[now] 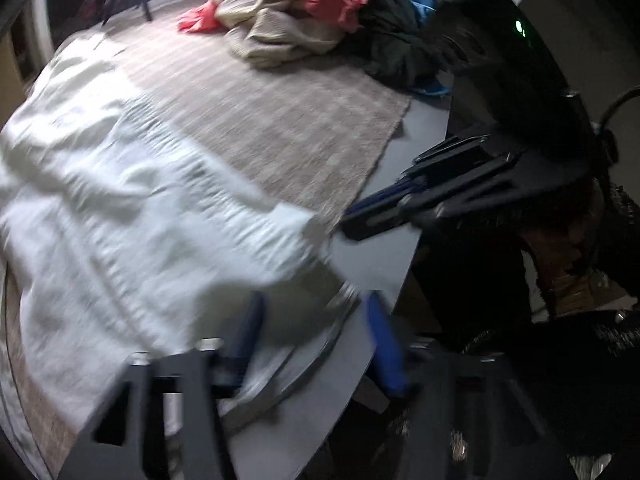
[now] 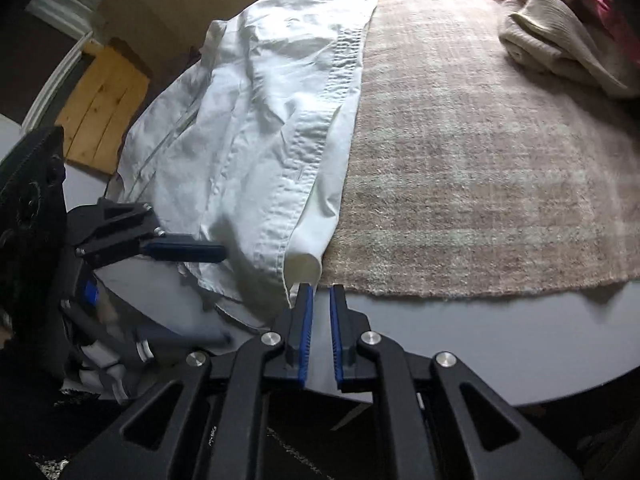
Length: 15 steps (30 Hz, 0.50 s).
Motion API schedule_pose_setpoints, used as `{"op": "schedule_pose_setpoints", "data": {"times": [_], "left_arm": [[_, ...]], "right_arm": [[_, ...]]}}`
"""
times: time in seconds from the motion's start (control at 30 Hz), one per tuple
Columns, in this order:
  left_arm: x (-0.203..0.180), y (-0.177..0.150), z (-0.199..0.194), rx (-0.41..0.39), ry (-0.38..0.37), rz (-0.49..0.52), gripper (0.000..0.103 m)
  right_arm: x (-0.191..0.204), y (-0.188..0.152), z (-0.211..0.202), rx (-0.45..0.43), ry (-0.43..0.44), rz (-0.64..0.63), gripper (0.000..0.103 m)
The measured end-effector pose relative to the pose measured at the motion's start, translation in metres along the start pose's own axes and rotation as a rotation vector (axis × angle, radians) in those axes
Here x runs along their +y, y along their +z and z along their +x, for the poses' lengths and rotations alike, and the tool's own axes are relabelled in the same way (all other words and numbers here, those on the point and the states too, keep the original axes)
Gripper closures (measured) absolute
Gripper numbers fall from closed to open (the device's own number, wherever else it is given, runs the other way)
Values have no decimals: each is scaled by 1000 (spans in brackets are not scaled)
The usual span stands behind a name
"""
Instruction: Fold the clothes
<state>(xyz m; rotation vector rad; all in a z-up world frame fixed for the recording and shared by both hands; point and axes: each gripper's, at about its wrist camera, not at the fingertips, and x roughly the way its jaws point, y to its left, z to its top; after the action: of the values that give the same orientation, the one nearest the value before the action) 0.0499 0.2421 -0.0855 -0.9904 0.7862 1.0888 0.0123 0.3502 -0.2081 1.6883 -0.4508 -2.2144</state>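
Two grippers at the shirt (image 2: 256, 128) hem | shirt on rug (image 2: 480, 160), near edge | left (image 1: 312, 344) released, right (image 2: 318, 312) nearly clenched, seemingly empty | step: regrasp | next: pinch hem corners.

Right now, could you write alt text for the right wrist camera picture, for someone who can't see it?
A white shirt lies crumpled along the left side of a beige rug on a grey table. The right gripper, its blue-padded jaws nearly shut with nothing between them, sits just below the shirt's bottom corner. The left gripper reaches in from the left, and a pile of clothes lies far right.
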Motion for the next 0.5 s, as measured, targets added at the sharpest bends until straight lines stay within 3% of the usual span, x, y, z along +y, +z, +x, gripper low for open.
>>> {"op": "schedule_pose_setpoints", "data": {"times": [0.1, 0.2, 0.23, 0.37, 0.5], "left_arm": [[-9, 8, 27, 51, 78, 11, 52], [-4, 6, 33, 63, 82, 19, 80], [-2, 5, 35, 66, 82, 22, 94], [16, 2, 18, 65, -11, -48, 97], [34, -1, -15, 10, -104, -136, 97]], "right_arm": [[-3, 1, 2, 5, 4, 22, 94], [-3, -5, -2, -6, -13, 16, 94], [-4, -6, -5, -11, -16, 15, 93], [1, -6, -13, -41, -24, -16, 89], [20, -2, -7, -40, -33, -94, 69]]}}
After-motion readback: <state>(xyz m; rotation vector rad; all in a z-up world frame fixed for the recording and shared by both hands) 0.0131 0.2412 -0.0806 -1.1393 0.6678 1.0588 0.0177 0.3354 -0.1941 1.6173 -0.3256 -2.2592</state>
